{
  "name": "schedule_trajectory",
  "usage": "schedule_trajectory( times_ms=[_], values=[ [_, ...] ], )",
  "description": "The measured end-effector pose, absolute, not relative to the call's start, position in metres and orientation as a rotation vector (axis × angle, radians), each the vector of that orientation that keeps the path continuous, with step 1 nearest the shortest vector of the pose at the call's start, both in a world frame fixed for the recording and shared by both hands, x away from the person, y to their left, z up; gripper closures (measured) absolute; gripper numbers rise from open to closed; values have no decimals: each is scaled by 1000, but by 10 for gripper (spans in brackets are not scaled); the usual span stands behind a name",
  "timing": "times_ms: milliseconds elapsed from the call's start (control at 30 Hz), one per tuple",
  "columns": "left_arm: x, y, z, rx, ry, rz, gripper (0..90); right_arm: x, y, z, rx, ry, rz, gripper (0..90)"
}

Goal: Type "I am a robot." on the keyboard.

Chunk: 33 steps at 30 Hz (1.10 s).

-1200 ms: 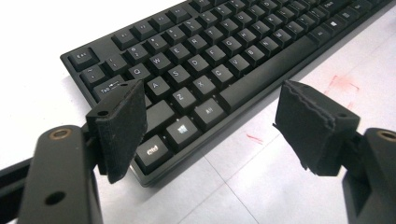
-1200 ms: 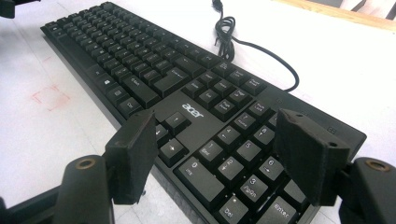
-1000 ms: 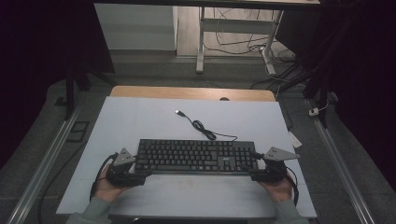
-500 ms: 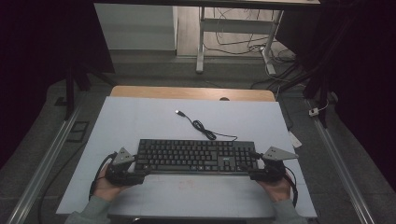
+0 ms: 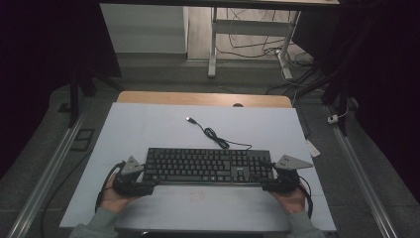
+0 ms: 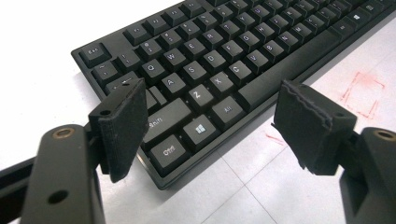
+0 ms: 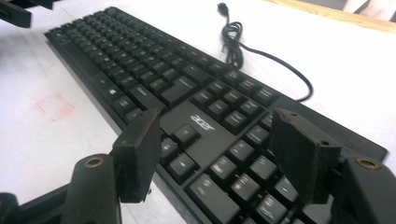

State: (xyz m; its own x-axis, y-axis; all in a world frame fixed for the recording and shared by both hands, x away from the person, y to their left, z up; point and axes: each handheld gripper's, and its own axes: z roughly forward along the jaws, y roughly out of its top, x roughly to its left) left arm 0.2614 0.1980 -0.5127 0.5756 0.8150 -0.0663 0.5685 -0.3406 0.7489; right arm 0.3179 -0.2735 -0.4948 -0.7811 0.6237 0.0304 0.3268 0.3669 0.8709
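You had the black keyboard (image 5: 208,166) lying flat near the front edge of the white mat (image 5: 148,124), with your left gripper (image 5: 143,187) at its left end and your right gripper (image 5: 267,186) at its right end, both with jaws spread wide and gripping nothing. If a two-handed lift or shift was the aim, I judged you needed each pair of jaws to straddle the keyboard's short end squarely, and to close both together so the board stayed level. The left gripper view showed its jaws either side of the front-left corner by the Ctrl key, one over the keys and one over the mat, plus faint red marks on the mat (image 6: 364,91). The right gripper view showed its jaws over the number-pad end. The high view showed the cable (image 5: 218,139) trailing loose behind the keyboard, its USB plug (image 5: 188,119) unconnected.
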Motion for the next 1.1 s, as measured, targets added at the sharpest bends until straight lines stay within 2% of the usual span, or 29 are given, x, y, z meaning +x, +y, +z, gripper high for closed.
schedule_trajectory(
  times_ms=[133,267,533,667,1100],
  values=[
    [262,199,-514,2046,1107,412,265,318,-266,-494,829,2329,1391,358],
    [261,199,-514,2044,1108,411,267,318,-255,-492,820,2346,1394,413],
    [260,199,-515,2044,1108,415,274,317,-237,-489,756,2379,1409,766],
    [258,198,-515,2041,1112,424,276,319,-226,-488,711,2414,1406,884],
    [257,198,-518,2045,1118,443,279,328,-189,-482,698,2440,1385,896]
  ],
)
